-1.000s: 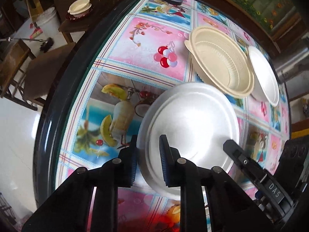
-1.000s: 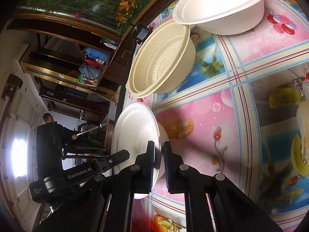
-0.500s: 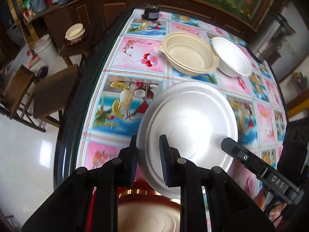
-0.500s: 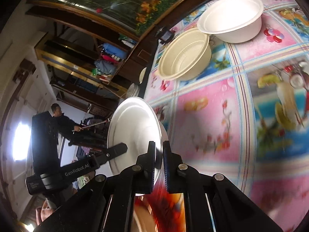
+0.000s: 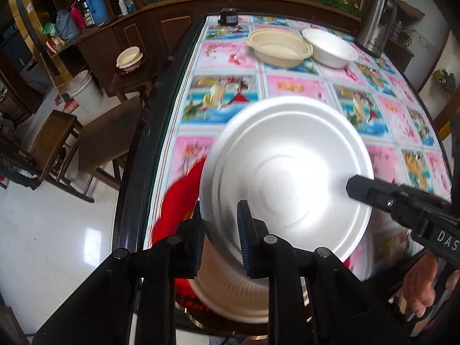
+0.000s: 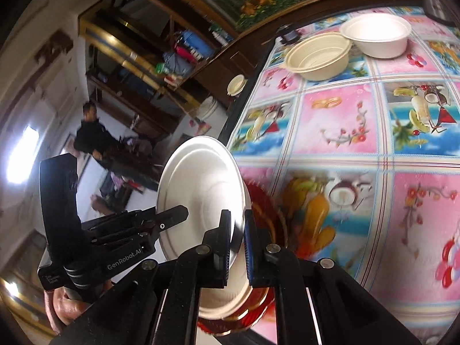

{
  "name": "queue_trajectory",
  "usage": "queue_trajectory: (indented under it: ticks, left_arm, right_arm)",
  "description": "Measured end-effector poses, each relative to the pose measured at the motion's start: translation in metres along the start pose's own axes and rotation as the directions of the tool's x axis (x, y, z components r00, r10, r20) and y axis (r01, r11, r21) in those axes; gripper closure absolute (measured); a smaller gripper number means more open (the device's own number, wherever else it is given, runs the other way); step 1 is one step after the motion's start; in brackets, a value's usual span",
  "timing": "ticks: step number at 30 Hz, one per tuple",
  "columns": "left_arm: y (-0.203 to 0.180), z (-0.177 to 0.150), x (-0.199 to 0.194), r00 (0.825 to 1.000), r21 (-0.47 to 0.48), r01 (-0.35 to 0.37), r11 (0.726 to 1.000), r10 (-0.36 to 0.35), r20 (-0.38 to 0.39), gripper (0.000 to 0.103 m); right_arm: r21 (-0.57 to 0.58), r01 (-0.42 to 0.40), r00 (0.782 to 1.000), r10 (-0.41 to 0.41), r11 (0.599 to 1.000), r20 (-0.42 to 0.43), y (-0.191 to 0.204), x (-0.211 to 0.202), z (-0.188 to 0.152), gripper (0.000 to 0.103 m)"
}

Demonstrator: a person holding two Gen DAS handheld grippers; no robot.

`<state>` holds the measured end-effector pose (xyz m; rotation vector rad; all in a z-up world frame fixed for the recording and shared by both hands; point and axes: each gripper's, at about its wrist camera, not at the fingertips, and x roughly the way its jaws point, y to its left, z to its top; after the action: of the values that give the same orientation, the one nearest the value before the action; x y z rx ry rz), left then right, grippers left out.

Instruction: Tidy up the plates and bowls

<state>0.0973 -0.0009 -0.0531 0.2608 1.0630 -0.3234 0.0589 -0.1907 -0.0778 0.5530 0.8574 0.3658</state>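
Observation:
A white plate (image 5: 287,172) is held in the air by both grippers over the near table edge. My left gripper (image 5: 220,238) is shut on its near rim. My right gripper (image 6: 237,244) is shut on the opposite rim of the same plate (image 6: 201,201). Below the plate sits a cream bowl (image 5: 230,296) on a red plate (image 5: 178,201); they also show in the right wrist view as the bowl (image 6: 224,299) and red plate (image 6: 264,210). At the far end stand a cream bowl (image 5: 280,47) and a white bowl (image 5: 330,47).
The table (image 5: 388,109) has a fruit-pattern cloth and a dark rim. A steel kettle (image 5: 376,20) stands at its far right corner, a small black device (image 5: 228,15) at the far edge. Chairs (image 5: 95,143) and a bucket (image 5: 84,90) stand left of the table.
Both grippers have drawn the white plate back toward the near table edge, away from the far bowls. The cream bowl on the red plate has come into view beneath it.

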Motion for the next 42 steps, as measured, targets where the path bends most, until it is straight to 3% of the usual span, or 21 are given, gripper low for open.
queue_trajectory:
  ticks: [7,17,20,22,24,26,29,32,34,36,37,39,40,42]
  left_arm:
    - [0.006,-0.034,0.001,1.000,-0.008,-0.007,1.000,0.007,0.000,0.083]
    - [0.004,-0.051,-0.005,0.997,0.018,-0.065,0.998,0.064,0.054,0.082]
    - [0.003,-0.053,-0.011,0.988,0.042,-0.128,0.991,0.124,0.090,0.081]
    - [0.004,-0.054,-0.015,0.984,0.046,-0.145,0.988,0.140,0.107,0.081]
    - [0.006,-0.054,-0.022,0.983,0.040,-0.142,0.989,0.136,0.126,0.075]
    - [0.010,-0.054,-0.031,0.976,0.021,-0.148,0.989,0.143,0.163,0.053]
    - [0.016,-0.052,-0.049,0.952,-0.020,-0.174,0.985,0.173,0.253,0.031]
    - [0.023,-0.045,-0.065,0.928,-0.064,-0.174,0.983,0.186,0.324,0.020]
    - [0.028,-0.040,-0.072,0.920,-0.083,-0.155,0.984,0.174,0.351,0.020]
    - [0.031,-0.031,-0.074,0.927,-0.102,-0.096,0.990,0.126,0.354,0.019]
    - [0.033,-0.026,-0.073,0.935,-0.113,-0.044,0.993,0.080,0.345,0.018]
    - [0.037,-0.017,-0.066,0.949,-0.146,0.088,0.985,-0.039,0.313,0.018]
    - [0.038,-0.011,-0.059,0.950,-0.170,0.167,0.971,-0.112,0.291,0.018]
    - [0.037,0.000,-0.047,0.936,-0.205,0.305,0.930,-0.253,0.245,0.015]
  right_arm:
    - [-0.142,0.110,0.994,-0.111,0.984,-0.003,0.030,0.004,-0.032,0.092]
    - [-0.255,0.178,0.984,-0.180,0.951,0.016,0.048,0.011,-0.051,0.090]
    - [-0.304,0.196,0.980,-0.191,0.932,0.049,0.056,0.004,-0.052,0.084]
    - [-0.326,0.199,0.980,-0.181,0.924,0.086,0.060,-0.005,-0.051,0.073]
    - [-0.337,0.186,0.981,-0.153,0.923,0.121,0.062,-0.016,-0.049,0.067]
    - [-0.339,0.176,0.979,-0.127,0.924,0.162,0.061,-0.027,-0.044,0.060]
    - [-0.321,0.185,0.966,-0.113,0.929,0.231,0.053,-0.041,-0.032,0.045]
    - [-0.290,0.192,0.950,-0.104,0.938,0.295,0.036,-0.052,-0.013,0.034]
    - [-0.247,0.190,0.934,-0.097,0.950,0.345,0.019,-0.058,0.002,0.016]
    - [-0.199,0.153,0.924,-0.069,0.968,0.377,-0.004,-0.062,0.021,0.002]
    - [-0.164,0.111,0.925,-0.041,0.980,0.378,-0.019,-0.063,0.031,0.001]
    - [-0.089,-0.050,0.938,0.078,0.995,0.339,-0.054,-0.060,0.050,0.001]
    - [-0.034,-0.105,0.942,0.111,0.994,0.315,-0.071,-0.058,0.059,0.001]
    - [0.128,-0.182,0.945,0.137,0.975,0.299,-0.111,-0.052,0.073,0.001]
